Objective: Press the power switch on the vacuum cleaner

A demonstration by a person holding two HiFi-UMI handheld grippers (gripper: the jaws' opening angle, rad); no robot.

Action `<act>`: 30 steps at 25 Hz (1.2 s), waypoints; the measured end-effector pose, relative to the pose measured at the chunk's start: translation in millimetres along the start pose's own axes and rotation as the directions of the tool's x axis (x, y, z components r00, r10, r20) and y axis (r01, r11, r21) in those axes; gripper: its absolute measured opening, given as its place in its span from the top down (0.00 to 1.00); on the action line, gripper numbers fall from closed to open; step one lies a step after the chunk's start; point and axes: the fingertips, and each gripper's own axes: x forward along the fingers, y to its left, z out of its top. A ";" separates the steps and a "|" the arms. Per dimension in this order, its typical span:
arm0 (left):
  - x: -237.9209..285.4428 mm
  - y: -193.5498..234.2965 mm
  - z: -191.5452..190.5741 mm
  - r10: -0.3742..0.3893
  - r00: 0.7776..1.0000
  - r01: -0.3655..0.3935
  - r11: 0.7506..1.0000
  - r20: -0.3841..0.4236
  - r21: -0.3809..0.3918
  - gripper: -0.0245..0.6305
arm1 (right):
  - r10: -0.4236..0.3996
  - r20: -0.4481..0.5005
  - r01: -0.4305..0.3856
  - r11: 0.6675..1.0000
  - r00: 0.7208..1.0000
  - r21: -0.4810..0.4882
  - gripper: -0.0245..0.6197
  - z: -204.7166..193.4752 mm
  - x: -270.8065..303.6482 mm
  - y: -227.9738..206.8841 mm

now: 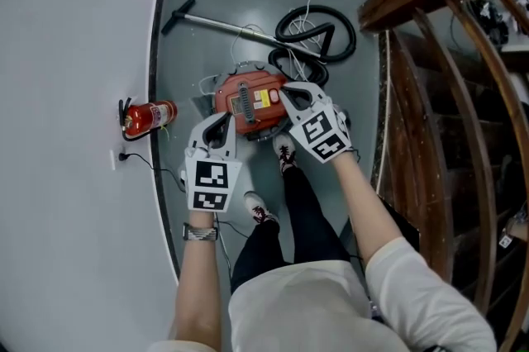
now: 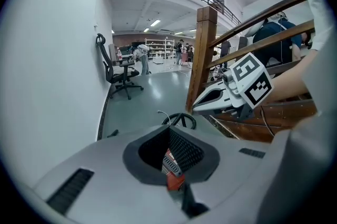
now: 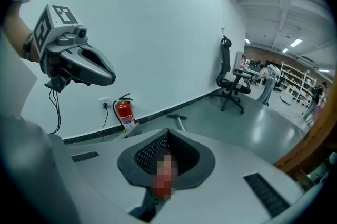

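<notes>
Red canister vacuum cleaner [image 1: 252, 101] sits mid-frame between white wall [image 1: 74, 53] and wooden railing [image 1: 430, 61]; left hand-held gripper [image 1: 221, 122] and right hand-held gripper [image 1: 289, 94] pinched closed, empty.

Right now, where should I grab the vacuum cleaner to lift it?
Probably the grey ribbed carry handle along the top of the red vacuum cleaner. Come down from above with the jaws across its narrow width; it faces up and nothing covers it.

Both grippers out front, tilted down, shut.
The left gripper [image 1: 221, 123] and right gripper [image 1: 291, 98] point forward and down, near each other but apart (the right a little further ahead), each with jaws together on nothing; the left forearm [image 1: 198, 280] and right forearm [image 1: 374, 206] are bare.
</notes>
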 end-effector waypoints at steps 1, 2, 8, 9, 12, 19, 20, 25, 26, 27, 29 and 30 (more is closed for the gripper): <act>-3.7 -0.4 1.7 0.003 1.000 -0.003 1.000 0.004 0.002 0.96 | -0.005 0.010 0.005 1.000 1.000 -0.010 0.92 5.1 -5.7 1.2; -7.1 -0.8 3.3 0.006 1.000 -0.006 1.000 0.008 0.004 0.96 | -0.008 0.018 0.008 1.000 1.000 -0.019 0.92 9.8 -10.9 2.4; -30.5 -10.2 15.0 0.011 0.999 -0.012 1.000 0.034 0.024 0.96 | -0.029 0.053 0.033 0.996 0.998 -0.079 0.92 35.9 -47.4 9.6; -35.6 -12.3 17.2 0.012 0.999 -0.013 0.999 0.040 0.030 0.96 | -0.034 0.060 0.040 0.995 0.998 -0.091 0.92 40.0 -54.3 10.7; -50.5 -16.8 25.1 0.017 0.998 -0.020 0.999 0.059 0.047 0.96 | -0.048 0.076 0.057 0.991 0.996 -0.125 0.92 52.6 -72.6 11.7; -77.2 -26.0 39.9 0.024 0.995 -0.032 0.997 0.096 0.077 0.96 | -0.076 0.121 0.096 0.980 0.990 -0.172 0.92 79.6 -111.9 15.4; -81.5 -27.1 42.6 0.025 0.994 -0.034 0.996 0.102 0.084 0.96 | -0.079 0.124 0.101 0.978 0.989 -0.182 0.92 82.5 -117.9 17.0; -108.4 -33.0 56.8 0.032 0.990 -0.049 0.992 0.138 0.118 0.96 | -0.088 0.129 0.116 0.966 0.988 -0.232 0.92 95.9 -150.5 27.9; -114.4 -34.2 59.0 0.033 0.989 -0.052 0.991 0.147 0.122 0.96 | -0.089 0.134 0.119 0.963 0.987 -0.241 0.92 100.3 -156.7 30.8; -120.2 -35.7 60.8 0.034 0.987 -0.054 0.990 0.154 0.127 0.96 | -0.090 0.141 0.124 0.960 0.986 -0.249 0.92 105.1 -163.0 33.9; -131.8 -40.4 63.5 0.029 0.986 -0.053 0.988 0.165 0.142 0.96 | -0.094 0.157 0.133 0.957 0.983 -0.259 0.92 114.8 -176.2 40.2; -137.7 -43.7 64.5 0.025 0.985 -0.050 0.987 0.168 0.150 0.96 | -0.095 0.164 0.136 0.956 0.982 -0.260 0.92 119.1 -183.2 43.6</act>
